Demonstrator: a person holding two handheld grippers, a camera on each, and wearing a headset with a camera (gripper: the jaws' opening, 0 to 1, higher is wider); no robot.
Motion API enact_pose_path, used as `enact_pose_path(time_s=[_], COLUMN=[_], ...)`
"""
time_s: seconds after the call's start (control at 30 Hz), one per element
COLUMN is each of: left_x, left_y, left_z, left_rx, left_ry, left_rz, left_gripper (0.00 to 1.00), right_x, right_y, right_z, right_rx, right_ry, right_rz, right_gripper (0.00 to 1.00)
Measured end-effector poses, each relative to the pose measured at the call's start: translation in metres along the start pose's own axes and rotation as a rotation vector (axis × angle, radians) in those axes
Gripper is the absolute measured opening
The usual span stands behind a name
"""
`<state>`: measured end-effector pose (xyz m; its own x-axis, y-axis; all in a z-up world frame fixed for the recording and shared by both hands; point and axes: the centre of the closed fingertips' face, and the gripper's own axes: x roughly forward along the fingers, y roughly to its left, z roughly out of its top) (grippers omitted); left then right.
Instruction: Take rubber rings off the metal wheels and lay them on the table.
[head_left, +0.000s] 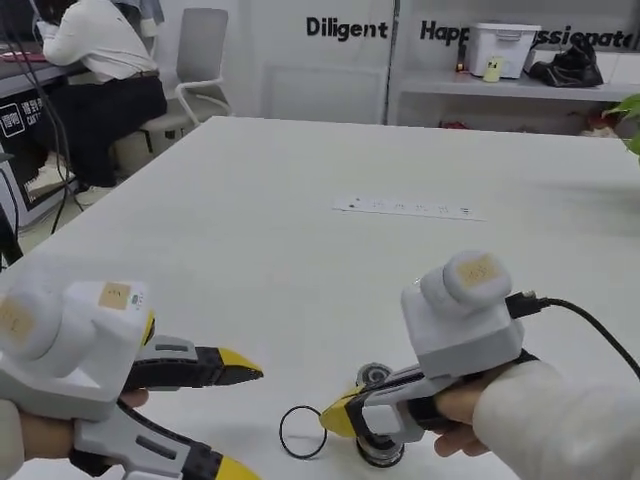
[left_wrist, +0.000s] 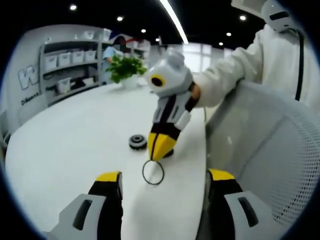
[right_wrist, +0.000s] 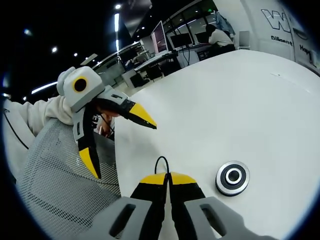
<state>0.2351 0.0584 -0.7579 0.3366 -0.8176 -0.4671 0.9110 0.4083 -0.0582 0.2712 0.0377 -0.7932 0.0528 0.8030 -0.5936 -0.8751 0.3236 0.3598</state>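
Table (head_left: 300, 220): white; one rubber ring (head_left: 282, 432) is off and lying on it.
Right gripper (right_wrist: 168, 175): pinching that ring.
Left gripper (head_left: 243, 420): wide, empty.
Remaining: metal wheel (right_wrist: 232, 177) seemingly still ringed.

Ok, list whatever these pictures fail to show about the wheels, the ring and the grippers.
- Head view: the right gripper covers most of the near metal wheel; whether rubber remains on it is hidden.
- Right gripper view: the shut jaws hide all but an arc of the rubber ring.
- Head view: the left gripper loses its lower jaw tip to the bottom edge.
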Motion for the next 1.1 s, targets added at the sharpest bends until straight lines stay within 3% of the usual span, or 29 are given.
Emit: enact_pose_path(time_s=[0.37, 0.73, 0.8, 1.1], left_x=[-0.002, 0.000, 0.001, -0.001], left_y=[0.003, 0.002, 0.000, 0.001], left_z=[0.003, 0.009, 0.014, 0.040], left_rx=[-0.006, 0.004, -0.004, 0.016], left_ry=[-0.014, -0.031, -0.043, -0.103], left_rz=[0.010, -0.004, -0.018, -0.027], left_gripper=[0.69, 0.67, 0.68, 0.67], right_x=[-0.004, -0.032, -0.040, -0.060], right_y=[-0.011, -0.014, -0.016, -0.019], right_z=[-0.003, 0.000, 0.006, 0.014], right_rx=[-0.045, -0.118, -0.180, -0.216], right_ry=[0.003, -0.038, -0.057, -0.110], right_rz=[-0.052, -0.062, -0.077, -0.060], right_gripper=[0.05, 0.07, 0.08, 0.12])
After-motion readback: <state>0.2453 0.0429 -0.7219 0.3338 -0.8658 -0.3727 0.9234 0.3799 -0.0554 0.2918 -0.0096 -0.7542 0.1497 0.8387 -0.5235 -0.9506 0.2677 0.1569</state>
